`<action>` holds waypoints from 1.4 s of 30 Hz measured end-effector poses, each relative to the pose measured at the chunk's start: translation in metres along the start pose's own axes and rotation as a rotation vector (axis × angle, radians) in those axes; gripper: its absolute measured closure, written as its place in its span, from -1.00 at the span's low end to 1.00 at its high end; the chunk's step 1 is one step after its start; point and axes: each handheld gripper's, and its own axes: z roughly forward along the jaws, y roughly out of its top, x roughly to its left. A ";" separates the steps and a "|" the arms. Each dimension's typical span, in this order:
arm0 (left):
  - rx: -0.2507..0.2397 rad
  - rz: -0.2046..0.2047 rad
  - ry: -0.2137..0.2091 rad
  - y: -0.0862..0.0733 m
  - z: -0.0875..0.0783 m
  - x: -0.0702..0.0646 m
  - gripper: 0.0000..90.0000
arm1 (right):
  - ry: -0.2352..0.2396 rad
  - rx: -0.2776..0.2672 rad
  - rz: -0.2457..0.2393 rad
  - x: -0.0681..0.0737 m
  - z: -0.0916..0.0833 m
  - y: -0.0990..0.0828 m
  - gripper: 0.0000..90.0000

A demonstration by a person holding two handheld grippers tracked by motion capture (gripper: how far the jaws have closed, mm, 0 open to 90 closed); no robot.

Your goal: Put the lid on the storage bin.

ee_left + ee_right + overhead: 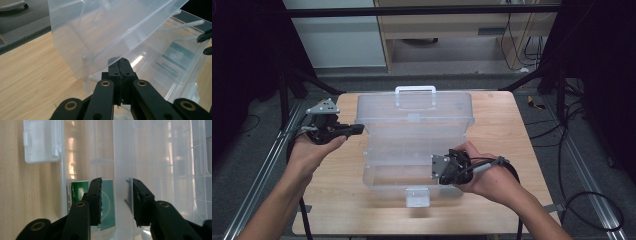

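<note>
A light wooden table (337,200) stands in a dim workroom between black frame rails, with cables trailing over the grey floor to the right. On it sits a clear plastic storage box (412,165), its hinged lid (414,112) raised toward the far edge, a white carry handle (415,90) at the top and a white latch (417,196) at the near rim. A green-printed label (108,202) shows through the box's floor. The left gripper (358,129), held in the person's left hand (314,147), has its jaws clenched together at the left edge of the lid; the left gripper view puts the tips right at the lid's lower rim, though a grip on it cannot be told. The right gripper (435,170), in the right hand (487,177), reaches into the box's right side, its jaws parted on either side of a clear inner tray wall (122,170), pads apart from it.
</note>
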 end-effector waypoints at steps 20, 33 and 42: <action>0.025 0.020 -0.030 -0.019 -0.003 -0.015 1.00 | -0.045 -0.089 0.186 0.006 -0.026 -0.017 -0.09; 0.039 0.025 -0.045 -0.034 -0.004 -0.023 1.00 | -0.052 -0.095 0.280 0.014 -0.029 -0.043 -0.12; 0.048 0.028 -0.054 -0.046 -0.003 -0.028 1.00 | -0.069 -0.089 0.325 0.016 -0.036 -0.061 -0.15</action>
